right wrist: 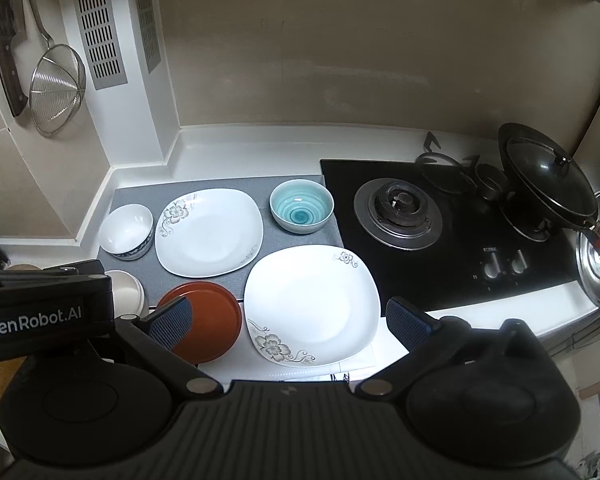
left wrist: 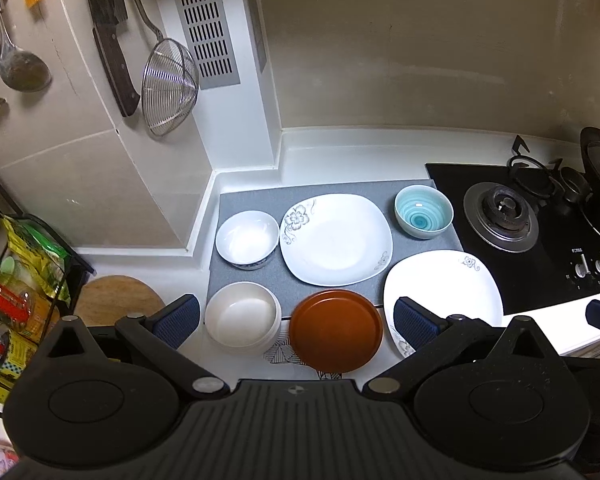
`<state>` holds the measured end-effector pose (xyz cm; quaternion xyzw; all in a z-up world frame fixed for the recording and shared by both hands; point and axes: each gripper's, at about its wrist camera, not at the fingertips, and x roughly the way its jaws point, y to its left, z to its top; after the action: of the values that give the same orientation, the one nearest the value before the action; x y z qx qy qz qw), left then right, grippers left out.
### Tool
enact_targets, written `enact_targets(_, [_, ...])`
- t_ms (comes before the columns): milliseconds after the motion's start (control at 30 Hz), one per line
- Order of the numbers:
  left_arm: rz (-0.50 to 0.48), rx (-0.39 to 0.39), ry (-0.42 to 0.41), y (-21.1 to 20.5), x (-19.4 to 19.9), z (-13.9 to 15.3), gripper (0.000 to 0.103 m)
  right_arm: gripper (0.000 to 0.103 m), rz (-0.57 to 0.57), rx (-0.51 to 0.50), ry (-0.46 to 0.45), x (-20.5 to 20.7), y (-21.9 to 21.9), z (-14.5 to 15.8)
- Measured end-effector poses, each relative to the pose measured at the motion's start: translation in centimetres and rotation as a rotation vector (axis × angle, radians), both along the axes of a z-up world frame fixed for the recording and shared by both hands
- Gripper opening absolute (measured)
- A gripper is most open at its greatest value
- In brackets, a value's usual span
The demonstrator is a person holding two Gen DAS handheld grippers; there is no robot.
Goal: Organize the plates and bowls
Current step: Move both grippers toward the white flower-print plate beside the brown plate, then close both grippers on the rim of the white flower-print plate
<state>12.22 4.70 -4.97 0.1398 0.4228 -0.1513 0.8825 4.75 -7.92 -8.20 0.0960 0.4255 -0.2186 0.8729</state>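
Note:
On a grey mat (left wrist: 260, 200) lie a white bowl (left wrist: 247, 239), a white flower-patterned square plate (left wrist: 336, 239) and a teal spiral bowl (left wrist: 423, 210). In front stand a cream bowl (left wrist: 242, 317), a brown round plate (left wrist: 336, 330) and a second white flowered plate (left wrist: 444, 292). My left gripper (left wrist: 296, 320) is open and empty, high above the cream bowl and brown plate. My right gripper (right wrist: 288, 320) is open and empty above the second flowered plate (right wrist: 312, 304); the brown plate (right wrist: 212, 320) lies under its left finger.
A black gas hob (right wrist: 440, 220) with a lidded wok (right wrist: 548, 176) stands right of the dishes. A cleaver (left wrist: 112, 36), a strainer (left wrist: 170, 84) and ladles hang on the left wall. A wire rack with packets (left wrist: 20, 280) and a wooden board (left wrist: 118, 300) are at the left.

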Motion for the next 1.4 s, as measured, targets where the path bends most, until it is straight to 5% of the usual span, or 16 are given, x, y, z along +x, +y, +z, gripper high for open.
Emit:
enact_targets(633, [0.033, -0.002, 0.043, -3.9, 1.8, -1.6, 0.103, 0.103, 0.074, 0.074, 0.026, 2.5, -4.8, -1.8])
enact_targets(800, [0.068, -0.081, 0.138, -6.4, 3.3, -5.3, 0.103, 0.103, 0.12, 0.154, 0.041, 3.3, -9.8, -5.1])
enact_targets(900, [0.096, -0.097, 0.106, -7.7, 4.2, -8.0, 0.103, 0.103, 0.124, 0.168, -0.045, 2.8, -13.8, -7.3])
enact_targets(1033, [0.045, -0.031, 0.088, -10.2, 5.6, -12.0, 0.102, 0.103, 0.233, 0.118, -0.086, 3.0, -18.4, -10.8])
enact_targets(1133, [-0.026, -0.12, 0.174, -10.9, 7.0, -14.9, 0.101, 0.103, 0.303, 0.115, -0.072, 3.4, -21.5, -13.4])
enact_targets(1300, [0.069, -0.134, 0.29, -10.8, 9.1, -19.6, 0.078, 0.103, 0.323, 0.394, -0.098, 3.6, -27.2, -16.7])
enact_targets(1400, [0.145, -0.232, 0.416, -9.2, 10.0, -21.9, 0.06, 0.103, 0.296, 0.465, -0.086, 4.0, -29.0, -18.1])
